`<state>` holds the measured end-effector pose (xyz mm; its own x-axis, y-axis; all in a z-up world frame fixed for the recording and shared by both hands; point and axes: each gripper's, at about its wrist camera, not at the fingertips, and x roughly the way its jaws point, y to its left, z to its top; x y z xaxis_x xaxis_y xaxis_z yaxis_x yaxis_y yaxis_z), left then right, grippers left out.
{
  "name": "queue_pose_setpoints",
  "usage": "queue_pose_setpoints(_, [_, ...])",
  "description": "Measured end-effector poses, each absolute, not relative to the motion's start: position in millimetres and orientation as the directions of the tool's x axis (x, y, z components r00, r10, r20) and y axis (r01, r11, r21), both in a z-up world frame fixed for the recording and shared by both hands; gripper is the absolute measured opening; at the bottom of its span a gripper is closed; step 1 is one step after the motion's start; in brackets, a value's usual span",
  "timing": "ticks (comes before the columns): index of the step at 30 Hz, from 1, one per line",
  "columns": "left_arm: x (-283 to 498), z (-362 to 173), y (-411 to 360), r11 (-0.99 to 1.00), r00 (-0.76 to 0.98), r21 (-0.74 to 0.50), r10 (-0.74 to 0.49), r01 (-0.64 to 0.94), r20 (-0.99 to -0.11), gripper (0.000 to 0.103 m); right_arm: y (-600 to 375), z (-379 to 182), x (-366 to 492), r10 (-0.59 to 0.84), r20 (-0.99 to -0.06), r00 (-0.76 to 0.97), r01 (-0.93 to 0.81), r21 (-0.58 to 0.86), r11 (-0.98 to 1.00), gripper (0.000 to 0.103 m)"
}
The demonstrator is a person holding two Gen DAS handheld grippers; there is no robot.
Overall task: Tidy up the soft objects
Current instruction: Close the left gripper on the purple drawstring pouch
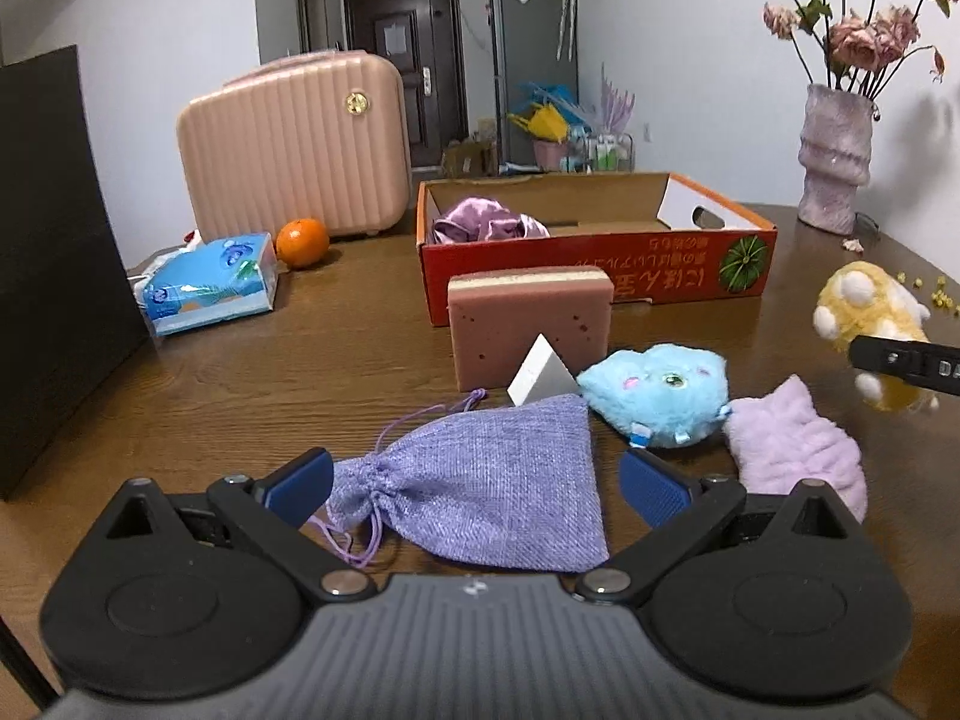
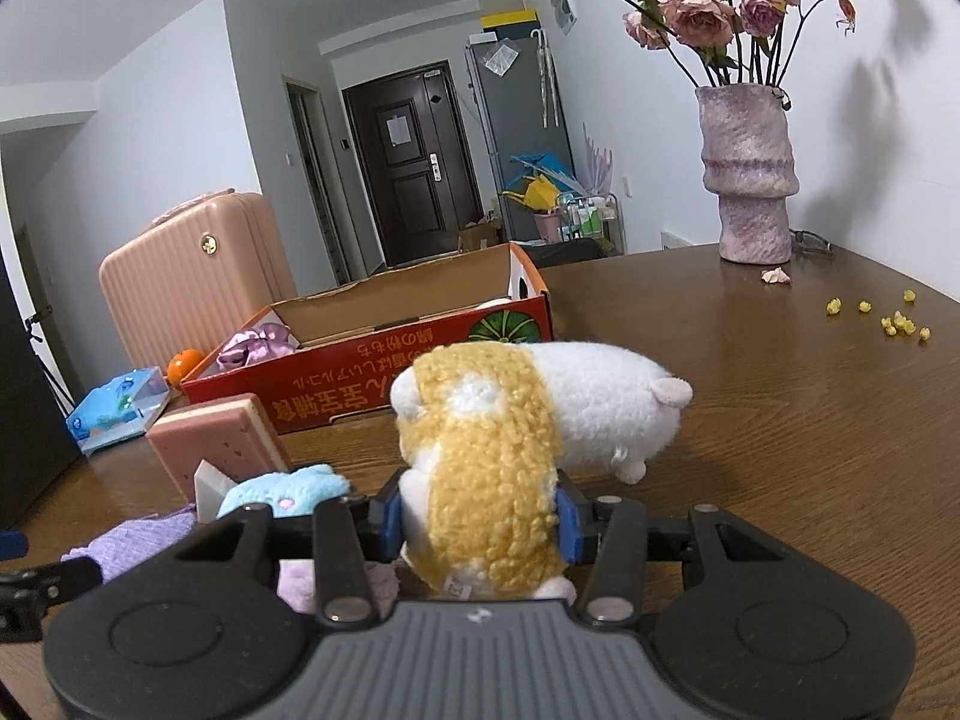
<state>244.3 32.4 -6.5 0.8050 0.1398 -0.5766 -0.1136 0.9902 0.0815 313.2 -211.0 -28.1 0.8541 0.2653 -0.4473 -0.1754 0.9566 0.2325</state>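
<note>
The yellow plush (image 2: 480, 480) is clamped in my right jaws; the red box (image 2: 384, 378) lies ahead-left. My left jaws gape, empty, over the purple pouch (image 1: 480, 480).

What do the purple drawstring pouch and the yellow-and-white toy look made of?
The purple drawstring pouch looks like coarse woven cloth, linen or burlap style: a matte herringbone weave shows, with a thin cord. The yellow-and-white toy, clamped in the right hand-held gripper, looks like plush: curly boucle pile on the yellow, smoother fleece on the white.
</note>
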Motion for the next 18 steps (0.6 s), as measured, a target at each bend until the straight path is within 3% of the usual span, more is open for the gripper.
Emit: queue_pose_setpoints(18, [294,-37,44,0.992,0.716,0.098,0.121,-0.075,-0.687,0.103,-210,-32,315,0.233,-0.456,0.859,-0.145,0.219,0.965,0.046])
